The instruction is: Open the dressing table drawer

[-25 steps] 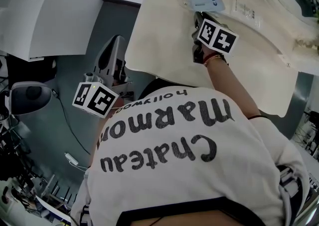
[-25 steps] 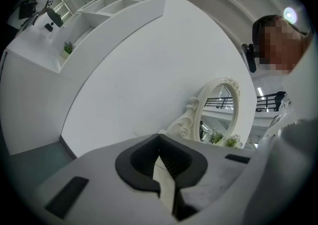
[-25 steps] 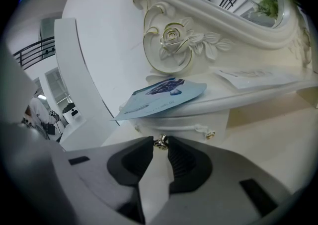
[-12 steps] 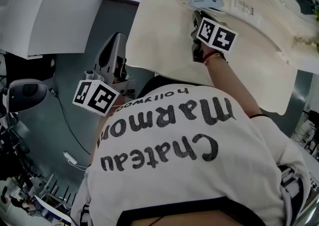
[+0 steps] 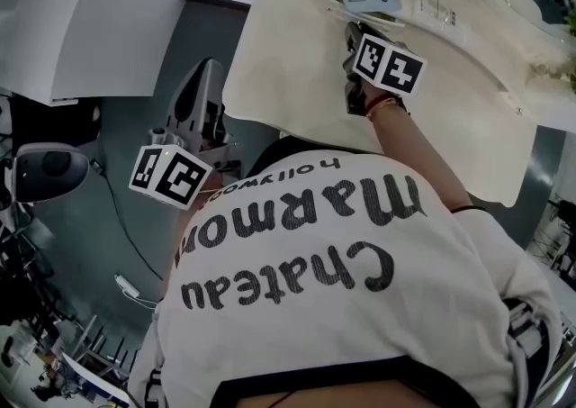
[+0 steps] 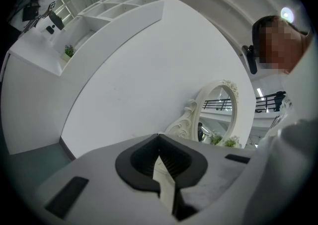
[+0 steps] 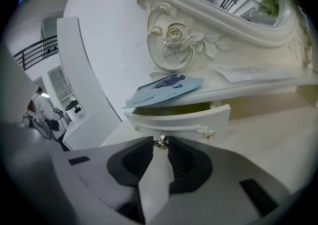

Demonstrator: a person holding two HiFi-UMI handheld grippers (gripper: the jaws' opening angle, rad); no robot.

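Observation:
The dressing table's small cream drawer [image 7: 181, 118] stands pulled out a little way, with a dark gap behind its front panel. Its small metal knob [image 7: 160, 142] sits between the black pads of my right gripper [image 7: 160, 144], which is shut on it. In the head view that right gripper [image 5: 353, 37] reaches over the cream table top [image 5: 288, 64], below its marker cube. My left gripper [image 5: 209, 73] hangs over the grey floor to the table's left, away from the drawer. In its own view the left gripper [image 6: 159, 137] has its tips together and holds nothing.
A blue face-mask packet [image 7: 164, 90] lies on the shelf right above the drawer, under the ornate rose-carved mirror frame [image 7: 174, 40]. A white counter [image 5: 81, 28] stands at the left. A round grey device [image 5: 49, 172] and cables lie on the floor.

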